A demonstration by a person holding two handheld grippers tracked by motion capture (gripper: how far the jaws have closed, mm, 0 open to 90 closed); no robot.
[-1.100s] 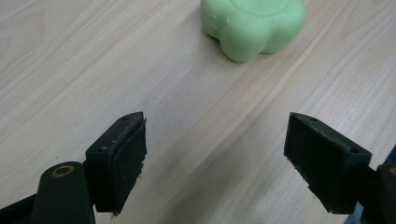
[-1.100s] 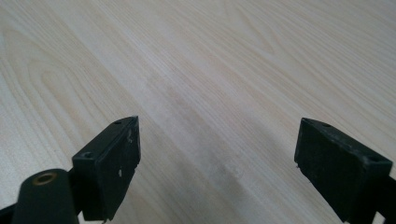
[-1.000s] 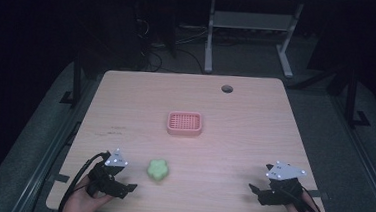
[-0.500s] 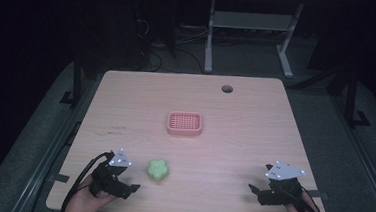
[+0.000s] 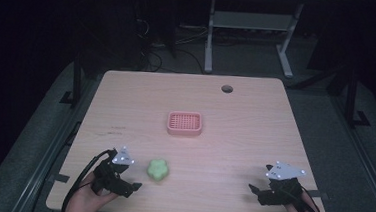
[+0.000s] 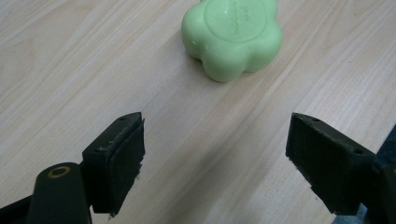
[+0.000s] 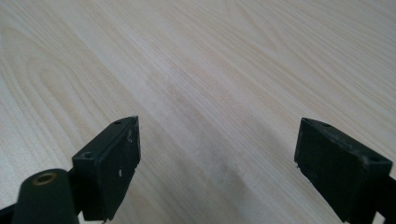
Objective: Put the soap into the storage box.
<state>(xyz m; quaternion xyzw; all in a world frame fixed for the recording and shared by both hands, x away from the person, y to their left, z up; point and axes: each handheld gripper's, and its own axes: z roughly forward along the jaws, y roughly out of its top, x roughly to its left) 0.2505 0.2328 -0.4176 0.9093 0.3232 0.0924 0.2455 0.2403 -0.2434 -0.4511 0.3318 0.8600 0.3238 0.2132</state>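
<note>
A green flower-shaped block (image 5: 158, 169) lies near the table's front left. In the left gripper view the green block (image 6: 232, 37) sits just ahead of the jaws, apart from them. My left gripper (image 5: 129, 179) rests beside it, open and empty (image 6: 215, 149). A pink basket (image 5: 184, 124) stands at the table's middle. At the front right, my right gripper (image 5: 260, 191) is open over bare wood (image 7: 215, 158), holding nothing.
The wooden table (image 5: 253, 140) has a round cable hole (image 5: 227, 88) at its back right. Beyond the far edge stand a white frame's legs (image 5: 209, 42) and loose cables on the dark floor. The front edge runs close under both hands.
My left gripper has crept slightly right, toward the green block. The right gripper, block and basket have stayed put.
</note>
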